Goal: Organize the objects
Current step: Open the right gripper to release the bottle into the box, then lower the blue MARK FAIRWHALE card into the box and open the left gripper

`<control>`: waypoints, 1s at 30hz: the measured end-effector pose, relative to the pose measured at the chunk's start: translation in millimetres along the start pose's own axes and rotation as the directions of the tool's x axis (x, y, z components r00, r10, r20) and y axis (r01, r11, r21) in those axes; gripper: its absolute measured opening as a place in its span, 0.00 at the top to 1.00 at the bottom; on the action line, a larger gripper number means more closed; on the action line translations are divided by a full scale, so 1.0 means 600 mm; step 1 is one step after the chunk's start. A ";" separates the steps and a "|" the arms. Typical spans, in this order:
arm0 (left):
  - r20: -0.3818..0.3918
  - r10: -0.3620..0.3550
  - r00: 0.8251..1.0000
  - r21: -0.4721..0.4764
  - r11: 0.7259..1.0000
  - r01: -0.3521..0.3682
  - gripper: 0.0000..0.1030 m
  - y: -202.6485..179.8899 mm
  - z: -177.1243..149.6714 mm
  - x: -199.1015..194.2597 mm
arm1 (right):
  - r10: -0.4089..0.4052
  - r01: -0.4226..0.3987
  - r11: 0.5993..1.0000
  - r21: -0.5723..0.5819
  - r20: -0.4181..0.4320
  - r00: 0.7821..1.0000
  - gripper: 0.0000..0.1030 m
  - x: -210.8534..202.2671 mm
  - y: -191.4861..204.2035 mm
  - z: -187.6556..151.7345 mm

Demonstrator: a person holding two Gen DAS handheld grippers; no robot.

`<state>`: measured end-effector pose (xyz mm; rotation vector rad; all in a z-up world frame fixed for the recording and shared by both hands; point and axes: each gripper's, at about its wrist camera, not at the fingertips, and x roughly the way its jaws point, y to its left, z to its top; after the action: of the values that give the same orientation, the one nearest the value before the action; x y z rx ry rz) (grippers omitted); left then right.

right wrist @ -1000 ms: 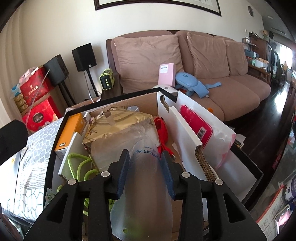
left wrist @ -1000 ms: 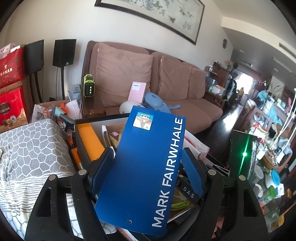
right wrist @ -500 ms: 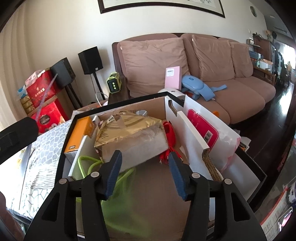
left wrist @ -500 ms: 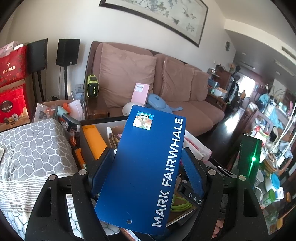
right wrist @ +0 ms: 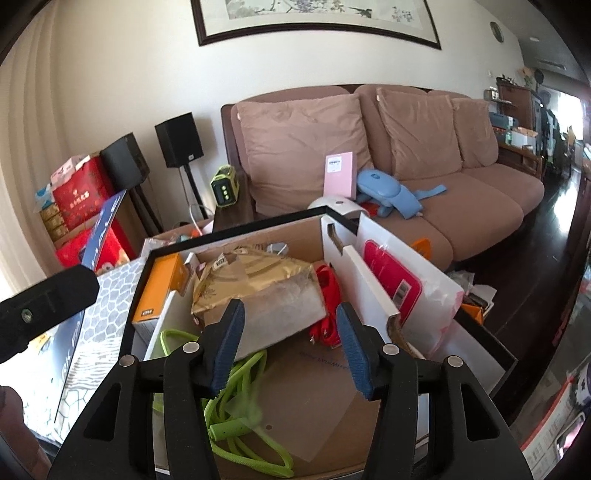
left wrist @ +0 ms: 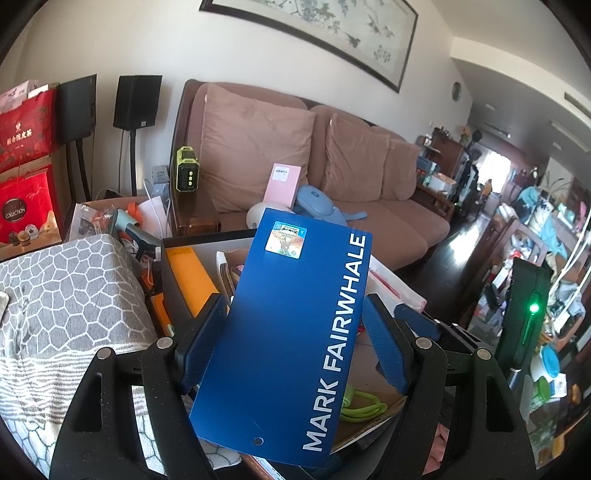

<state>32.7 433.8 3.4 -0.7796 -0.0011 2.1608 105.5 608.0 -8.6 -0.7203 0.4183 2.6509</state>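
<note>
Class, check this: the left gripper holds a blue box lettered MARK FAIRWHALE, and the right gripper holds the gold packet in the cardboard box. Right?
Not quite. The right gripper holds nothing, as the right wrist view shows; its jaws have just been opening above the gold packet. The rest stands.

A sunny living room with a big soft sofa

Straight ahead of the tongs stands a long brown sofa [right wrist: 388, 177] with three puffy cushions, against a white wall [right wrist: 110, 74]. A wide picture [right wrist: 314, 18] in a dark frame hangs above it. To the left of the sofa are two black speakers [right wrist: 179, 140] on thin stands. Far off to the right the dark floor [right wrist: 546, 266] shines, and bright daylight comes in from a far doorway [left wrist: 495, 162].
</note>
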 end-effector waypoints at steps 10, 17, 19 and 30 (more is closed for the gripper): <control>0.000 -0.028 1.000 0.038 0.999 0.028 0.29 -0.015 0.005 0.002 | -0.016 0.015 0.998 0.057 0.023 1.000 0.47 -0.011 -0.023 0.005; -0.030 -0.041 0.999 0.044 0.998 0.043 0.29 -0.027 0.008 0.018 | -0.042 0.039 0.996 0.086 0.041 0.998 0.46 -0.019 -0.034 0.009; -0.038 -0.035 0.999 0.042 0.998 0.037 0.29 -0.027 0.009 0.024 | -0.048 0.044 0.994 0.097 0.041 0.998 0.46 -0.020 -0.039 0.010; -0.069 -0.042 0.997 0.040 0.998 0.045 0.29 -0.034 0.005 0.050 | -0.067 0.062 0.989 0.134 0.031 0.997 0.44 -0.023 -0.055 0.010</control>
<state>31.4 469.1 -5.0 -0.8217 0.0606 2.0858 127.7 635.9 -2.7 -0.6331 0.5467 2.5432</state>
